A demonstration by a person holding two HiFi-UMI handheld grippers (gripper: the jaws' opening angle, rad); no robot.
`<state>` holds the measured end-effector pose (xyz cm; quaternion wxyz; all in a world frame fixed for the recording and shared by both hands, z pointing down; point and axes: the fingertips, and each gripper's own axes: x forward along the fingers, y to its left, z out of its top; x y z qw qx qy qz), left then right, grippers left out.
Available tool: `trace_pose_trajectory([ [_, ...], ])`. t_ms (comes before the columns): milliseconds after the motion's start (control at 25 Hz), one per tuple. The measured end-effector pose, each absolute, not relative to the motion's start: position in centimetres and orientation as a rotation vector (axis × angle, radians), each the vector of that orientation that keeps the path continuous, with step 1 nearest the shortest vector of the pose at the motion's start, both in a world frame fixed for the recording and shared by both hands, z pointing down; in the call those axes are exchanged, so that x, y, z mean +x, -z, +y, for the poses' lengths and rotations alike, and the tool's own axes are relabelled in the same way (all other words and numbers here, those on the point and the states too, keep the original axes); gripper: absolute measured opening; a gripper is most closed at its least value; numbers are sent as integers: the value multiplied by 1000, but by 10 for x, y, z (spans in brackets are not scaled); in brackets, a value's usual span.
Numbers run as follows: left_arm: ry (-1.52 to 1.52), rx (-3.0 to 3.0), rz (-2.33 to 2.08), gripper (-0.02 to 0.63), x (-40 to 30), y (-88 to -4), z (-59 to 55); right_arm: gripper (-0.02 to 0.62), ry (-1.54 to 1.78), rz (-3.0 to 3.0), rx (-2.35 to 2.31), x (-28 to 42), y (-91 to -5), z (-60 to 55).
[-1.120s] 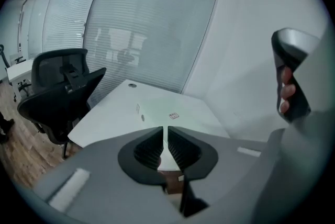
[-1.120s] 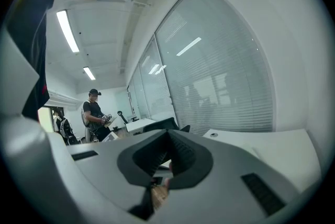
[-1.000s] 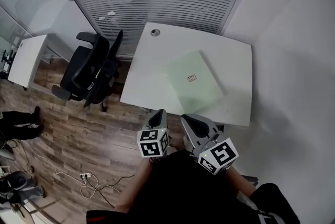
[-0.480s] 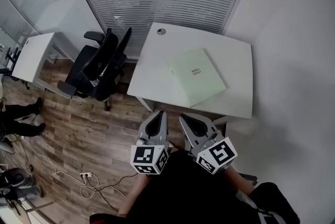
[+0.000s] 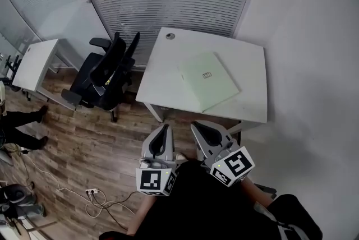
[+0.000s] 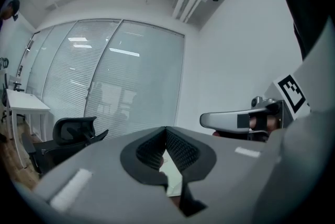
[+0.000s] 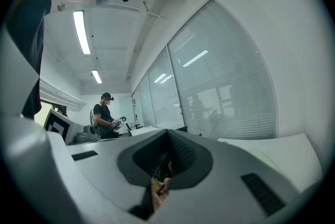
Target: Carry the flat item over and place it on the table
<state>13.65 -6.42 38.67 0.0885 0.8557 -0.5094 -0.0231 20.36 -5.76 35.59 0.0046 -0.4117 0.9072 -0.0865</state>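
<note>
Far left: small white desk (image 5: 33, 62), then black office chairs (image 5: 104, 79) on the wood floor (image 5: 95, 138), with a cable tangle (image 5: 90, 195) low down. My left gripper (image 5: 164, 128) is held close to my body, pointing level at the table (image 5: 168, 70). Its fingers (image 6: 184, 150) are pressed together with nothing between them. The flat item (image 5: 208, 81), a pale green folder-like sheet, lies flat on the table, right of centre and skewed to the edges, with all of it on the surface. My right gripper (image 5: 197, 128) sits just beside the left one, well apart from the flat item. Its fingers (image 7: 180, 152) also look closed tight and empty. My read: the placing step looks done, since the item is down and neither gripper touches it. Next move, as I judge it: nothing more on the item. Just hold both grippers clear of the table edge and park them. Writing: a small white label (image 5: 206, 74) with dark print sits mid-item, too small to read. The cubes (image 5: 155, 181) on both grippers carry black-and-white square markers only, no text. No brand visible.
</note>
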Motion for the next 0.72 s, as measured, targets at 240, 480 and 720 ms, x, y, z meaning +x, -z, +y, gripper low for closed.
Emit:
trace_pose_trajectory([
  [240,57,2550,-1508,6,143,-386,-63,0,236,2812,-1312,207,-351,-59],
  [480,54,2545,-1524,6,146,-386,-64,-2,228,2813,-1326,207,-351,-59],
  [720,56,2545,-1528,5,149,-388,-67,-2,223,2821,-1357,212,-355,-60],
])
